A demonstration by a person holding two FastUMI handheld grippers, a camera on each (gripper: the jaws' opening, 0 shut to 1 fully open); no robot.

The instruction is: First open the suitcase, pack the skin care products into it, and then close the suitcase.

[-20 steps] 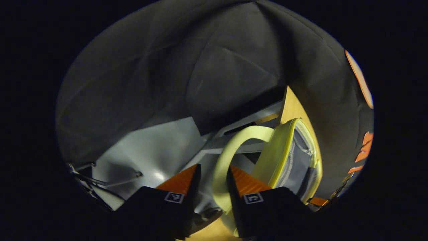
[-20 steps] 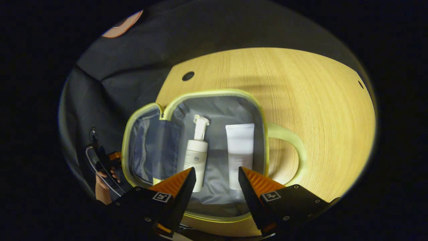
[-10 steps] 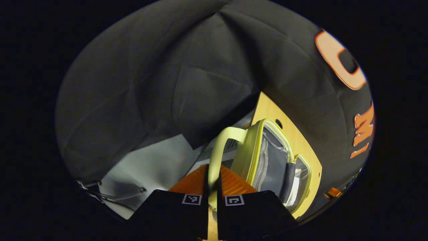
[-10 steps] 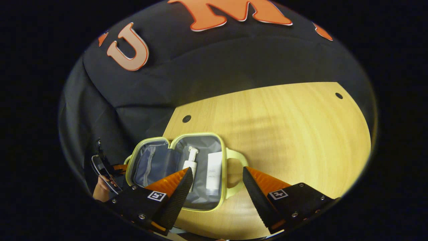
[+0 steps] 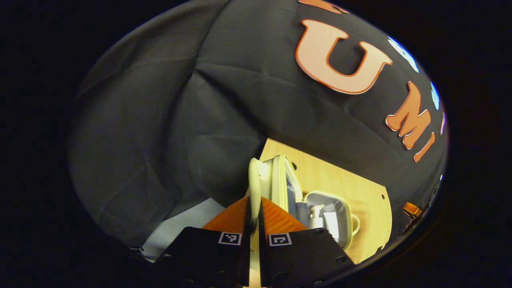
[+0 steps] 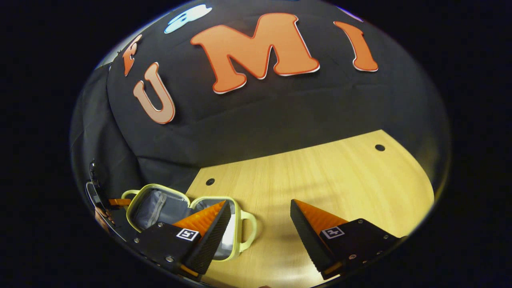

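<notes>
The pale yellow-green suitcase (image 5: 308,200) lies open on the wooden table (image 5: 340,180). My left gripper (image 5: 255,199) is shut on the handle (image 5: 253,178) of its lid (image 5: 280,180), which stands nearly upright. A white pump bottle (image 5: 316,219) and a white tube (image 5: 330,221) lie side by side in the grey-lined base. In the right gripper view the suitcase (image 6: 160,204) sits low on the left, its base partly behind one finger (image 6: 208,224). My right gripper (image 6: 260,203) hangs open above the table, apart from the case's other handle (image 6: 253,230).
The tabletop (image 6: 320,180) stretches bare to the right of the case, with small round holes (image 6: 210,181) near its far edge. Black cloth wall stands close behind the table. A light grey surface (image 5: 188,224) lies below the table's left end.
My left gripper closed on the lid's handle and swung the lid up toward upright. The right gripper pulled back and up from over the case, staying open.
</notes>
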